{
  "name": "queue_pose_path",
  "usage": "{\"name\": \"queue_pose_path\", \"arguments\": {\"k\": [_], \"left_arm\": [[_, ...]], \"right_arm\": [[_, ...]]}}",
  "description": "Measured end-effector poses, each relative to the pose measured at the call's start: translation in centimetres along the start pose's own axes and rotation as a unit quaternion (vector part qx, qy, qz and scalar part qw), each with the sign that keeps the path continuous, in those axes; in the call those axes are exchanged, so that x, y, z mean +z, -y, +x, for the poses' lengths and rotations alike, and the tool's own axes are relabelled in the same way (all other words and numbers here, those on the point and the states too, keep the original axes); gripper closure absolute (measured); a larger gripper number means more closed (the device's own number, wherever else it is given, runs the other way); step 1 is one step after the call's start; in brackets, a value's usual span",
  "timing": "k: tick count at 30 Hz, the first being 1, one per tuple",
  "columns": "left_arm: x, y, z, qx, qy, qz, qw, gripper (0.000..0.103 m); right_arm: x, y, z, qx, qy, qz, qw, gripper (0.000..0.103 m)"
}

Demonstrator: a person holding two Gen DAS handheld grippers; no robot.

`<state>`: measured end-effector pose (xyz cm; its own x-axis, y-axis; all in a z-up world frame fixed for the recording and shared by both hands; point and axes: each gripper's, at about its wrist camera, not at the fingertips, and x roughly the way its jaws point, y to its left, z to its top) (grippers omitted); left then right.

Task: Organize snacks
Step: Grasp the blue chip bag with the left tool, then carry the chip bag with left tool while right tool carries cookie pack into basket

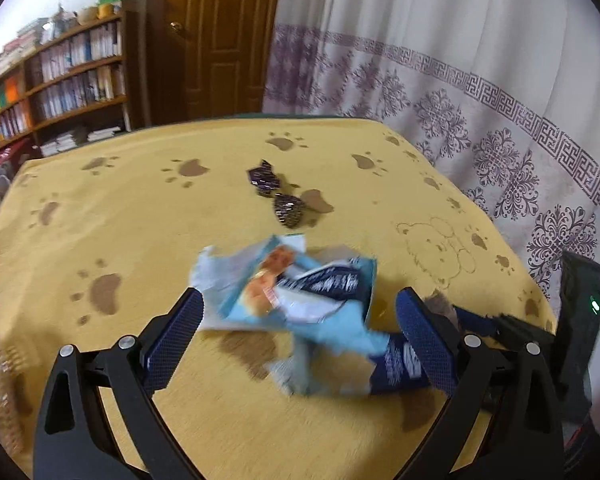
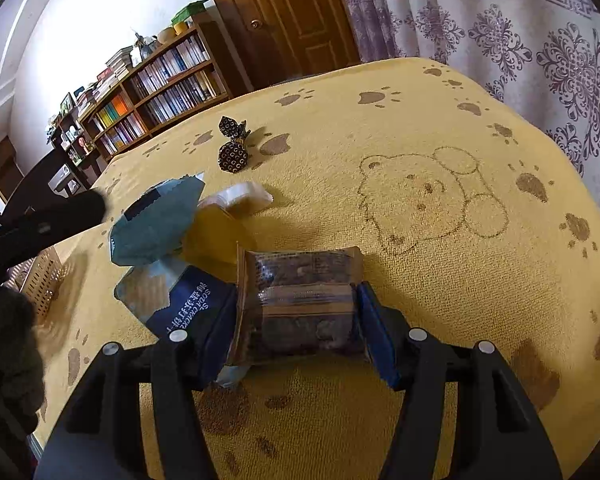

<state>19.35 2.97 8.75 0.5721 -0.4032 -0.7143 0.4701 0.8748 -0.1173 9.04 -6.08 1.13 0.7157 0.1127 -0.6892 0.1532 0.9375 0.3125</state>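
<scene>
Two hand-held grippers work over a bench draped in a yellow cloth printed with brown paw prints and a bear outline. The right hand-held gripper is clamped on one brown snack packet, its two blue pads pressing the packet's left and right sides just above the cloth. The left hand-held gripper stands with its jaws wide apart around a loose heap of light-blue snack wrappers; neither pad visibly touches them, and blur hides the exact count in that view. From the right wrist, the heap shows one teal wrapper, one dark blue soda cracker pack touching the brown packet's left side, and one small pale packet behind them. Farther back on the cloth lie two dark, gold-patterned wrapped sweets, close together and well apart from the heap. One pale slatted basket sits at the bench's left edge. Beyond stand one bookshelf, one wooden door and a patterned white curtain
</scene>
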Motion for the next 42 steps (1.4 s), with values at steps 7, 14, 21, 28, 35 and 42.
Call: {"name": "queue_pose_path", "arguments": {"k": [7, 14, 21, 28, 35, 42], "left_arm": [[0.5, 1.7, 4.7, 0.000, -0.036, 0.034, 0.9988, 0.005], [0.1, 2.1, 5.8, 0.011, -0.030, 0.061, 0.9976, 0.006], [-0.4, 2.3, 5.0, -0.001, -0.018, 0.073, 0.9971, 0.025], [-0.6, 3.0, 1.9, 0.014, 0.017, 0.089, 0.9958, 0.031], [-0.5, 2.2, -2.0, 0.020, 0.051, 0.066, 0.9963, 0.032], [-1.3, 0.8, -5.5, 0.035, 0.074, 0.047, 0.9955, 0.032]], "right_arm": [[0.1, 0.2, 0.1, 0.006, -0.001, 0.004, 1.000, 0.043], [0.1, 0.2, 0.1, 0.007, -0.001, 0.005, 1.000, 0.043], [0.1, 0.3, 0.1, 0.007, -0.001, 0.005, 1.000, 0.043], [0.3, 0.5, 0.0, 0.007, 0.004, 0.011, 1.000, 0.043], [0.2, 0.8, -0.3, 0.007, 0.010, 0.018, 1.000, 0.043], [0.3, 0.9, -0.8, 0.006, 0.013, 0.030, 0.999, 0.043]]}}
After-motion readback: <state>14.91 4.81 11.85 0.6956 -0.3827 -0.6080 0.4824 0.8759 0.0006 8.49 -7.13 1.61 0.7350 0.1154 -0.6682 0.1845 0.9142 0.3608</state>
